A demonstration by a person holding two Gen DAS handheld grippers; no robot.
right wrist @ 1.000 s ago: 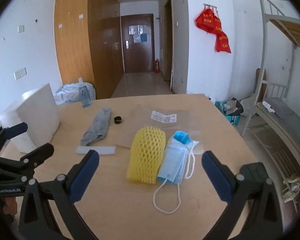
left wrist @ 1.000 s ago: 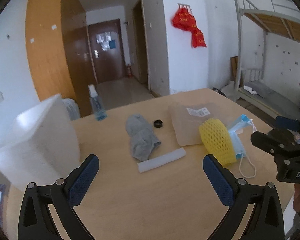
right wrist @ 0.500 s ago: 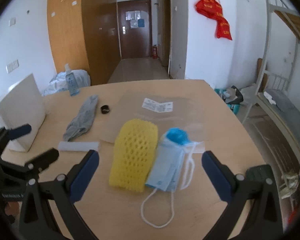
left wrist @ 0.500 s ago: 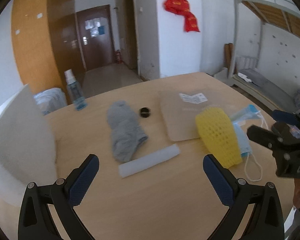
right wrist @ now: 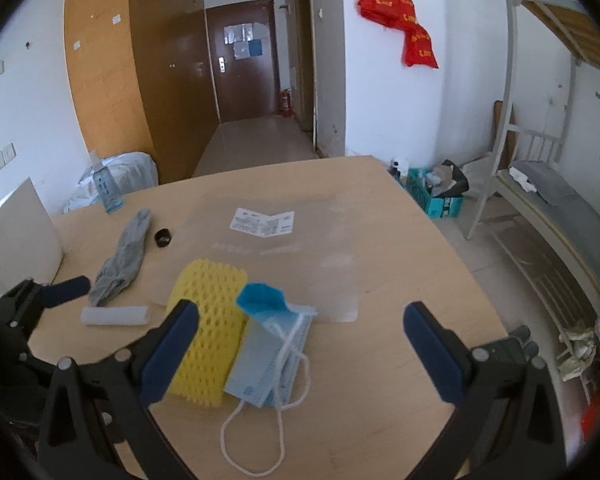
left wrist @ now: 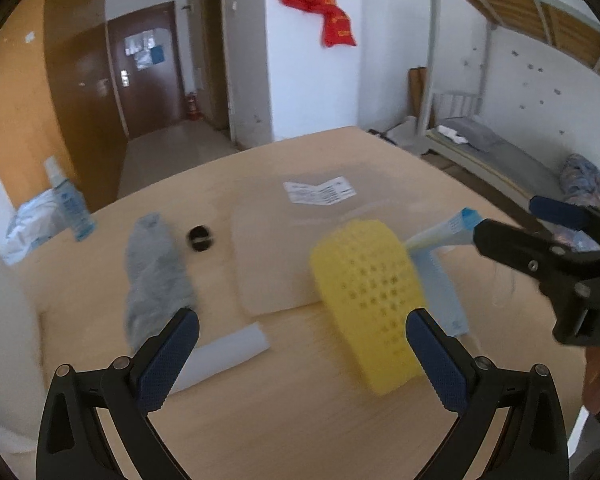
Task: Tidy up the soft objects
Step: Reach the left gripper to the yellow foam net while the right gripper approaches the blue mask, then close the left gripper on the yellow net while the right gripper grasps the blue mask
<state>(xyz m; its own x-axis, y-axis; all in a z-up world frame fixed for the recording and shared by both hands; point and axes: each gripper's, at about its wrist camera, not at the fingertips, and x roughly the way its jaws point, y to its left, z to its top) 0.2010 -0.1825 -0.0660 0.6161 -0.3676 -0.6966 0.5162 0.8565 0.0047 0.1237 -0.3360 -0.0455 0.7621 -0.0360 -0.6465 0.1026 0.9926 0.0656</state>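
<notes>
In the left wrist view, the left gripper (left wrist: 302, 354) hangs over the near part of the wooden table (left wrist: 300, 432) with its blue-padded fingers (left wrist: 168, 356) spread wide and nothing between them. A yellow foam net (left wrist: 366, 300) lies just ahead of the right-hand finger, overlapping the near edge of a clear plastic bag (left wrist: 284, 248) that carries a white label. A blue face mask (left wrist: 440, 280) lies against the net's right side. Toward the left edge lies a grey sock (left wrist: 156, 272), with a white foam strip (left wrist: 224, 354) just in front of it and a small black cap (left wrist: 200, 238) beside it. A spray bottle (left wrist: 70, 202) stands at the far left edge. The right gripper (left wrist: 548, 236) reaches in from the right edge of the table, blurred.

In the right wrist view, the right gripper (right wrist: 300, 342) hovers above the table (right wrist: 400, 320), fingers (right wrist: 432, 352) wide apart and holding nothing. The face mask (right wrist: 272, 352) lies directly between them, its ear loops trailing toward the near edge, touching the yellow foam net (right wrist: 208, 320) on its left. The white foam strip (right wrist: 114, 315) and grey sock (right wrist: 122, 258) lie further left, and the left gripper (right wrist: 56, 292) shows at the left edge.
</notes>
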